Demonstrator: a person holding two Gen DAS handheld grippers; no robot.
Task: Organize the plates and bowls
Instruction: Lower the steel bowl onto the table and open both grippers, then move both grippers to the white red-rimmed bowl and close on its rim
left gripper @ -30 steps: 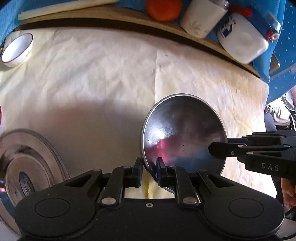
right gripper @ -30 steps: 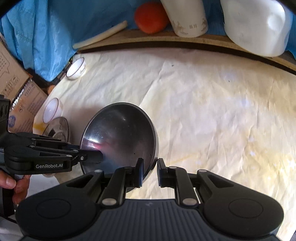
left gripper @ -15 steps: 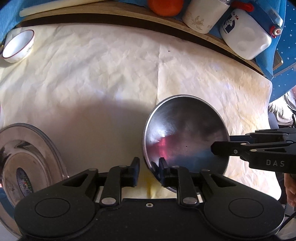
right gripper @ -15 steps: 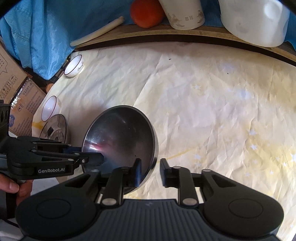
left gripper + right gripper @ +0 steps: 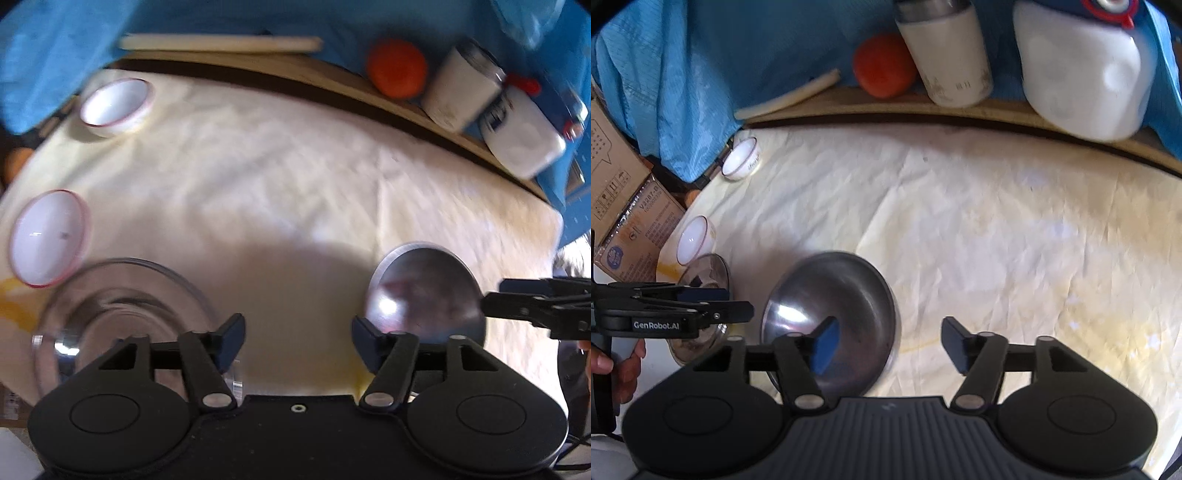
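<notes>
A steel bowl (image 5: 424, 291) (image 5: 831, 314) rests on the cream cloth. My left gripper (image 5: 298, 339) is opening, with nothing between its jaws; the bowl lies just right of its right finger. My right gripper (image 5: 889, 343) is opening too. Its left finger (image 5: 823, 345) hangs over the bowl's inside, and the bowl's right rim sits between the jaws untouched. A clear glass dish (image 5: 122, 317) (image 5: 701, 273) lies at the lower left, partly under the left gripper. Two white red-rimmed bowls (image 5: 116, 101) (image 5: 48, 236) stand along the cloth's left edge.
On the wooden ledge at the back stand an orange fruit (image 5: 884, 66), a white canister (image 5: 945, 59) and a white jug (image 5: 1082, 74), beside a pale stick (image 5: 221, 43) and blue sheeting. Cardboard boxes (image 5: 624, 192) crowd the left. A hand (image 5: 624, 365) holds the left gripper.
Both grippers have let go of the steel bowl's rim and opened wide. The bowl has dropped from tilted to flat on the cloth. The left gripper has drawn back left, over the glass dish.
</notes>
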